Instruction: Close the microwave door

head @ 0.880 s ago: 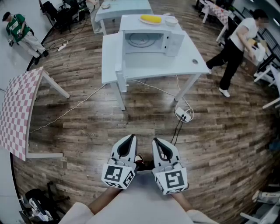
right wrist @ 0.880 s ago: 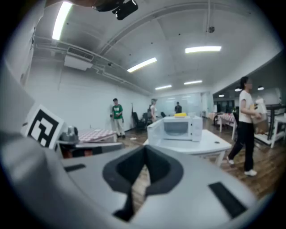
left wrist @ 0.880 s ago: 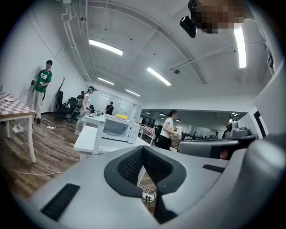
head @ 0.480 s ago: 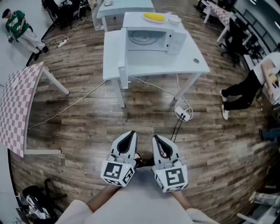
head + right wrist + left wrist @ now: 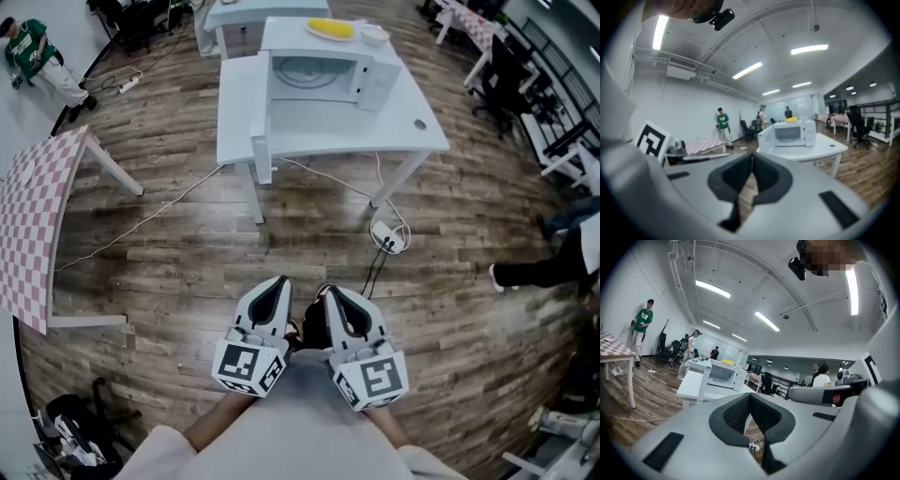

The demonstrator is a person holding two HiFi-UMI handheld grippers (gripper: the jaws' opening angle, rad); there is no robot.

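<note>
- Two tongs are showing in the head view, held side by side close to the person's body over the wood floor (image 5: 187,253). These are the left tongs (image 5: 280,281) and the right tongs (image 5: 331,293).
- Both tongs are sitting closed, tips together, gripping nothing.
- One microwave (image 5: 323,73) is standing on the far part of one white tabletop (image 5: 375,127), well apart from both tongs.
- Its one door (image 5: 766,138) is hanging open, swung out from the microwave's left side toward the near edge.
- One yellow thing (image 5: 330,28) and one white bowl (image 5: 374,35) are lying beside each other on top of the microwave.
- One checked table (image 5: 37,225) is standing at the left.
- One power strip (image 5: 389,239) is lying on the floor between the tabletop and the tongs.
- The head view alone is looking down on the microwave's top, and it is catching the legs of one person (image 5: 544,265) at the right edge.
- The right gripper view alone is facing the microwave's open front. Three people are standing far behind it, one of them a person in green (image 5: 723,123).
- The left gripper view is adding two people (image 5: 820,376) standing far right, whom the right gripper view is not showing.
</note>
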